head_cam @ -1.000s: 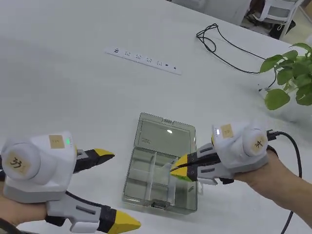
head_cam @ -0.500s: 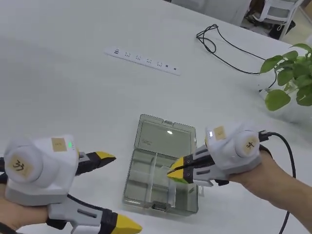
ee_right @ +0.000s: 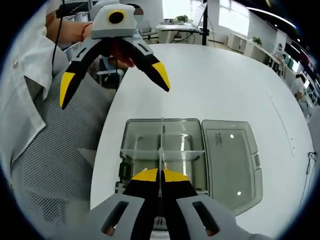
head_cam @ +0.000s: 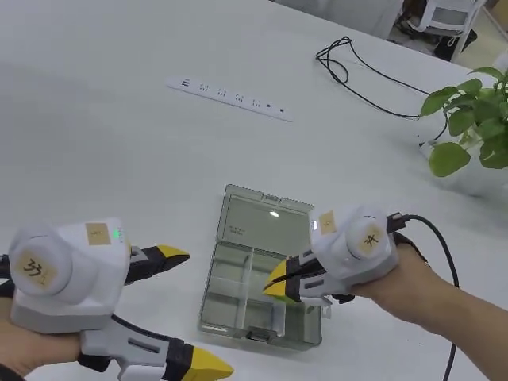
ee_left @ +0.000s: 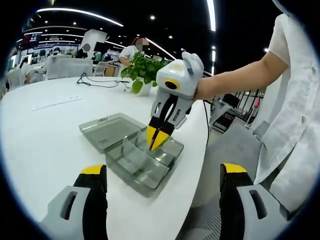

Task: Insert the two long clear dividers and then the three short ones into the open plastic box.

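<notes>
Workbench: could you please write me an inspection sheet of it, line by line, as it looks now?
Surface: white table, no marks seen.
Job's things: open plastic box, lid lying flat; one clear divider stands across the box; a second divider is upright at the box, seated or not, I cannot tell.
Clutter: power strip.
Grippers: right gripper shut on the second divider; left gripper open, beside the box, holding nothing.
Cables: black cable looped on the table; a lead runs from the right gripper.
Surroundings: potted plant at the table's far edge; open office behind.
</notes>
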Demonstrator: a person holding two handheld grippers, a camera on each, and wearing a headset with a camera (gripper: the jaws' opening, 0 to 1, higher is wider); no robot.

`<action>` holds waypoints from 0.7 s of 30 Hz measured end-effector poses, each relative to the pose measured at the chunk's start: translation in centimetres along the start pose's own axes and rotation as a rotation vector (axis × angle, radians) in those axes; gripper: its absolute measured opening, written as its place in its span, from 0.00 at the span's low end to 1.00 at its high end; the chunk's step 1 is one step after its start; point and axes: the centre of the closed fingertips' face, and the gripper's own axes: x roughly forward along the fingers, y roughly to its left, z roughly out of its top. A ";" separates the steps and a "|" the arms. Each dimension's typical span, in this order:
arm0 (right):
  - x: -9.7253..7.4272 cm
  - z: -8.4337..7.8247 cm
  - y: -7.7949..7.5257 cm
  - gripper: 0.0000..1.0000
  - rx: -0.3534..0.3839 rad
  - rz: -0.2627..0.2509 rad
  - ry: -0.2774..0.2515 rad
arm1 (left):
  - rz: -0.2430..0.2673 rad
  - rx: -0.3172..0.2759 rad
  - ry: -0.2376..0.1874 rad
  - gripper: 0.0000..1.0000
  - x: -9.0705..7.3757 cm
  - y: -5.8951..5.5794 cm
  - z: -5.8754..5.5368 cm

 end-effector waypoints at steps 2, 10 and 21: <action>0.2 -0.2 0.0 0.03 -0.003 0.002 0.014 | 0.000 -0.001 0.000 0.95 0.0 0.0 0.0; 0.6 -0.5 0.1 0.03 -0.008 0.005 0.040 | -0.001 -0.003 -0.003 0.95 0.0 0.1 -0.1; 0.5 -0.5 0.1 0.07 0.024 -0.001 0.032 | -0.006 0.001 0.000 0.96 0.2 0.0 -0.1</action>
